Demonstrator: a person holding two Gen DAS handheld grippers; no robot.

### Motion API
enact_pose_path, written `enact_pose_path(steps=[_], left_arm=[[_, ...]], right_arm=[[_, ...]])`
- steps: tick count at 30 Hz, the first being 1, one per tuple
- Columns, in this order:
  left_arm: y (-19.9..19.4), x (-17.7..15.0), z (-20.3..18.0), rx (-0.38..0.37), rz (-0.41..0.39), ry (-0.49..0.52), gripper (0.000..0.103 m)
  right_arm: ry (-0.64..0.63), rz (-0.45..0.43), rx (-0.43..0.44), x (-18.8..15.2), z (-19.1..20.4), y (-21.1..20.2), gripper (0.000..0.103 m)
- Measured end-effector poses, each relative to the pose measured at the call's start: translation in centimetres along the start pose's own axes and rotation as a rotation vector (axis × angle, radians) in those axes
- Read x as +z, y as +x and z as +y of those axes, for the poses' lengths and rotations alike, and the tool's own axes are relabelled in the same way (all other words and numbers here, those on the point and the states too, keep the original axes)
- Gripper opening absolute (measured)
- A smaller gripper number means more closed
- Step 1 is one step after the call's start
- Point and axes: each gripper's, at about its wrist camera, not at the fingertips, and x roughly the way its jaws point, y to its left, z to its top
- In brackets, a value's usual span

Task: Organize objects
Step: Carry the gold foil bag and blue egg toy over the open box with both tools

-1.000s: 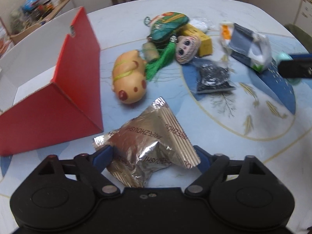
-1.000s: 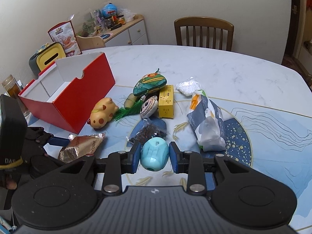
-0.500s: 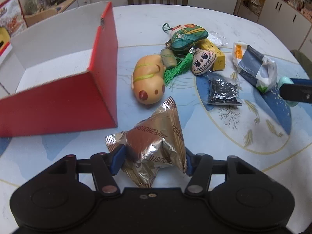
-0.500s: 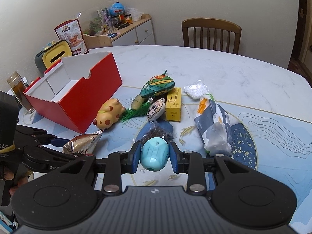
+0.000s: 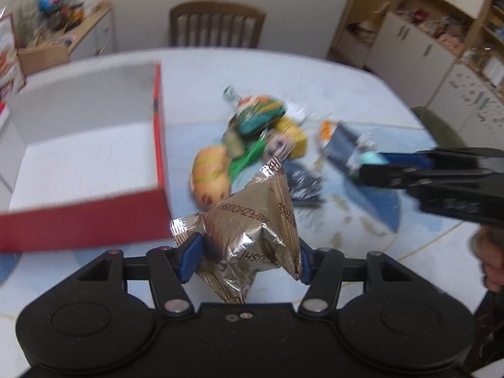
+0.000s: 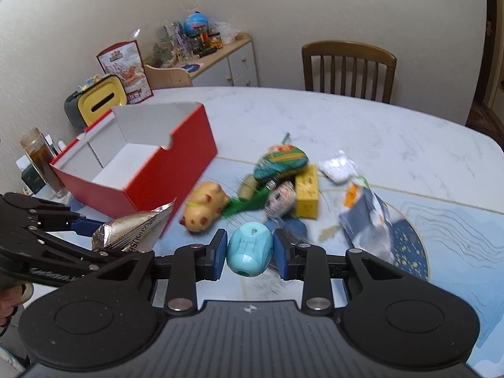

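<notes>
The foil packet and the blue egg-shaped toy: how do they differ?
The foil packet is crinkled, shiny gold-brown and printed with lettering; the blue egg-shaped toy is smooth, rounded and plain. The packet sticks out well beyond its tongs; the toy fits between them. Both are gripped, one in each pair of tongs.

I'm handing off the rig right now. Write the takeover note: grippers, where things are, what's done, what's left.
Left gripper: shut on the foil snack packet, lifted beside the red box.
Right gripper: shut on the light-blue egg-shaped toy, also off the table.
Box: the compartment in view holds nothing.
Done: two items picked up.
Left: drop both in the box, then the orange animal toy, yellow carton, green pouch and the bags.
</notes>
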Motion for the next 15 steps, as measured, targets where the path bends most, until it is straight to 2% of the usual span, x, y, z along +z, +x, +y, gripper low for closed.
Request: enact_pose_path(steps=[3, 7, 15], left_arm=[[-1.7, 0.8, 0.7, -0.03, -0.034, 0.001, 0.058], [-3.2, 2.0, 2.6, -0.032, -0.065, -0.018, 0.058], [-4.1, 4.1, 8.3, 0.041, -0.077, -0.05, 0.058]], right_arm=[[-0.01, -0.018, 0.008, 1.1, 1.5, -0.1, 0.031], [-0.028, -0.039, 0.02, 2.6, 3.7, 0.2, 0.031], [-0.081, -0.061, 0.052, 5.8, 9.3, 2.5, 0.031]])
